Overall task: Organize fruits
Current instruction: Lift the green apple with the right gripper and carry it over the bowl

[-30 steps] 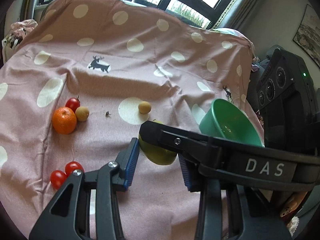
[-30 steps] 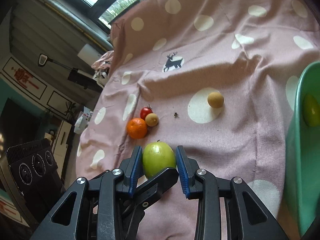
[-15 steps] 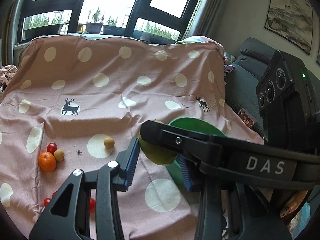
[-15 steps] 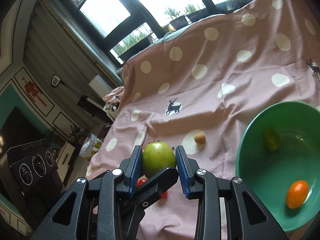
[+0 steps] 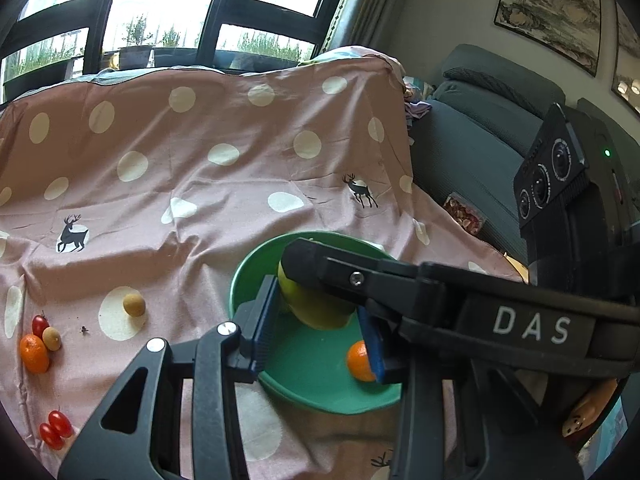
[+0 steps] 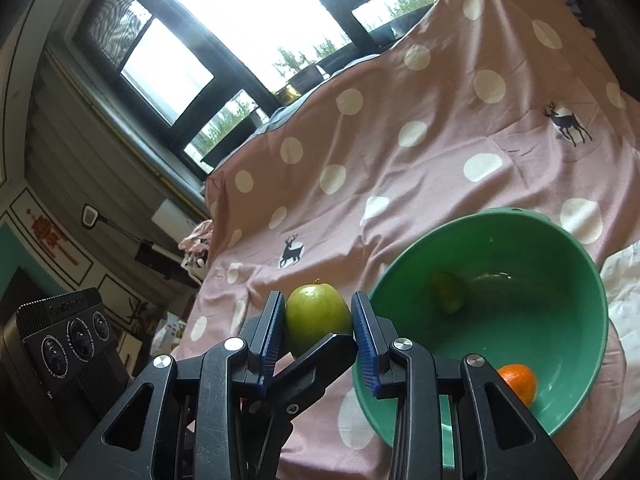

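Both tongs, left and right, clamped crosswise on green apple; shared grip steadies round fruit. Held near rim of green bowl, likely for drop.

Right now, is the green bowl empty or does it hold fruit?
Not empty: the green bowl holds an orange fruit and a small green fruit.

Bright daylight comes through tall black-framed windows behind a pink dotted cloth. A grey sofa stands beside it. A framed landscape painting hangs on the pale wall.
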A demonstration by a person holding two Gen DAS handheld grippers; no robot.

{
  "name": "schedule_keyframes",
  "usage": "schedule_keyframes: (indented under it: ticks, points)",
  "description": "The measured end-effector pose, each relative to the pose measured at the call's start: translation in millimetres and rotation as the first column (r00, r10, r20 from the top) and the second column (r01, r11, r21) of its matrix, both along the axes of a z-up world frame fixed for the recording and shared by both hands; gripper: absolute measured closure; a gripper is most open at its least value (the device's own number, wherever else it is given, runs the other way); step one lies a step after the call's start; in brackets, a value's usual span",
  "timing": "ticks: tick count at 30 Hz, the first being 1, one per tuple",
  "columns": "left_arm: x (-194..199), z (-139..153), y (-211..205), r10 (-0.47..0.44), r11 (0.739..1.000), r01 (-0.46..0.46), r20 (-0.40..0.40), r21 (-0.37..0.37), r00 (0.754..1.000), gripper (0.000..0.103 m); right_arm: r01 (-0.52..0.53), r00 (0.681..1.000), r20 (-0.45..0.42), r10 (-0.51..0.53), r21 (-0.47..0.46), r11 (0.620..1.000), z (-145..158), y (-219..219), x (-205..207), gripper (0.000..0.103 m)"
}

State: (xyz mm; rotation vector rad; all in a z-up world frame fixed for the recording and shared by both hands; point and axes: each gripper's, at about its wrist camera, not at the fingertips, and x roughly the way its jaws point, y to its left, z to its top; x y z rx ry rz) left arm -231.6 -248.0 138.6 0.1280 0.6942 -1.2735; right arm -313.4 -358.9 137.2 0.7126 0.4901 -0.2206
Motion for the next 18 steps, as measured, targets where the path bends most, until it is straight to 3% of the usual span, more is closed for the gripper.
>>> schedule_keyframes:
  ticks: [18]
  points:
    - [-12.0,-27.0,-57.1,-0.088,0.993,0.094,-0.082,0.077,0.993,0.065,0.116,0.992,-0.067,-0.110,0.102,0.988,-29.7,-47.5,-30.1,0.067]
